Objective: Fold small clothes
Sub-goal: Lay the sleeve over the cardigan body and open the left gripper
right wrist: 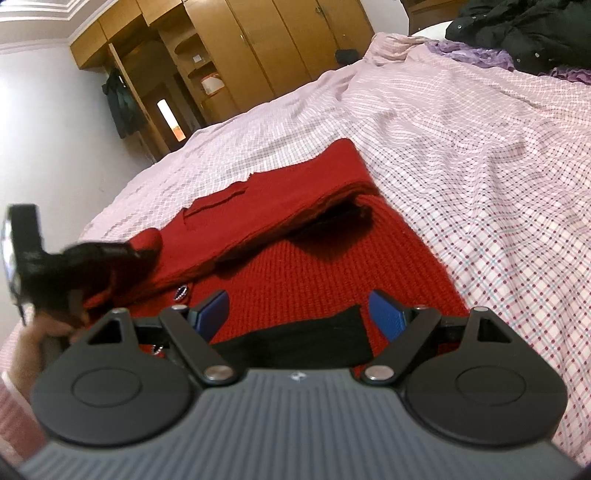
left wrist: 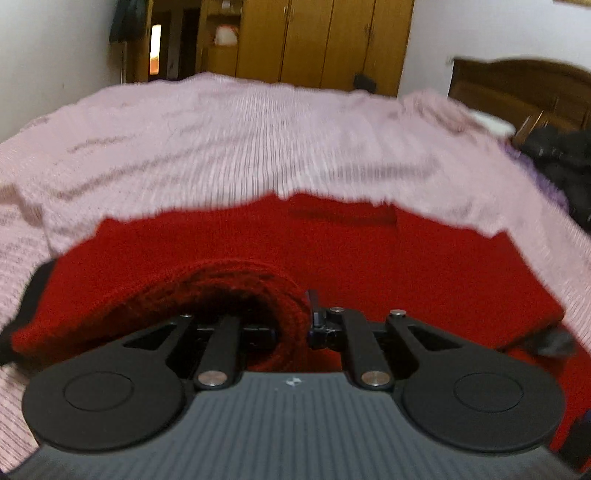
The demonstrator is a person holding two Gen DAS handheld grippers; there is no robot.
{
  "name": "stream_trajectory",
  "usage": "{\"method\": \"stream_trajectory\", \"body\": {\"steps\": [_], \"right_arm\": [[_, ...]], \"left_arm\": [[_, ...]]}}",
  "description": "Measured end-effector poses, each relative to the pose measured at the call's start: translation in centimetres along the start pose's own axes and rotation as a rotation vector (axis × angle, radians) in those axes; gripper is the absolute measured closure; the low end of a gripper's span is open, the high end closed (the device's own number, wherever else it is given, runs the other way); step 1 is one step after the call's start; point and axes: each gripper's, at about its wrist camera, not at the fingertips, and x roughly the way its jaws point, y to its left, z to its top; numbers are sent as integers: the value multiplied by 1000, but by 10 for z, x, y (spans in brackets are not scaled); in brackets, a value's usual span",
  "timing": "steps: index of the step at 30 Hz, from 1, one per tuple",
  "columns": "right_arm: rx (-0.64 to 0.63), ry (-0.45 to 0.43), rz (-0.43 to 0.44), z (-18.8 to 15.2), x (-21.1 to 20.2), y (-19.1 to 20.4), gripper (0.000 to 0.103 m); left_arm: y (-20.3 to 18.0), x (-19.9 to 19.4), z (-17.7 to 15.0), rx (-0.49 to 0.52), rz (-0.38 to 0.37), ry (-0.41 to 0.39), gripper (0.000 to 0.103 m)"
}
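Motion blur smears the bed sheet (left wrist: 258, 147) in the left wrist view. A rolled fold of the red sweater (left wrist: 236, 291) hides the left tongs' (left wrist: 295, 317) fingertips. The dark clothes (right wrist: 524, 26) are cut off by the frame edge.

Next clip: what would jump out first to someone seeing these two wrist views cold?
The red knitted sweater spread on the pink checked bedsheet, one part already folded across it. In the left wrist view, the left gripper is shut on a bunched fold of the knit, while the right gripper hangs open above the sweater's near edge. Wooden wardrobes stand behind the bed.
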Motion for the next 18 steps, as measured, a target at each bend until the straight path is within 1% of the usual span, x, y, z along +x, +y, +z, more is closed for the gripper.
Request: {"method": "stream_trajectory", "body": {"steps": [3,4,5,7,8,10,13,18], "right_arm": [[-2,2,7,-2,3,-2,19],[-3,2,8,-2,3,-2,19],[-3,1,10,-2,4,-2,19],[-4,1,12,-2,4,-2,19],[-4,1,13,-2,4,-2,19],[-2,1,16,-2,2,-3,19],[0,1,18,-1,2,-3,19],[4,2,17,-1,0,-1,19]], "left_arm": [[-4,3,-4,14,21,1,88],[-5,3,-4,24,27,3,83],[-7,3,-4,31,32,7,79],[-9,0,0,33,28,18,69],[-10,-1,-1,30,28,22,67],[-11,-12,0,27,30,28,60],[-12,-27,-3,40,45,43,57],[-7,-51,-7,35,47,64,56]]}}
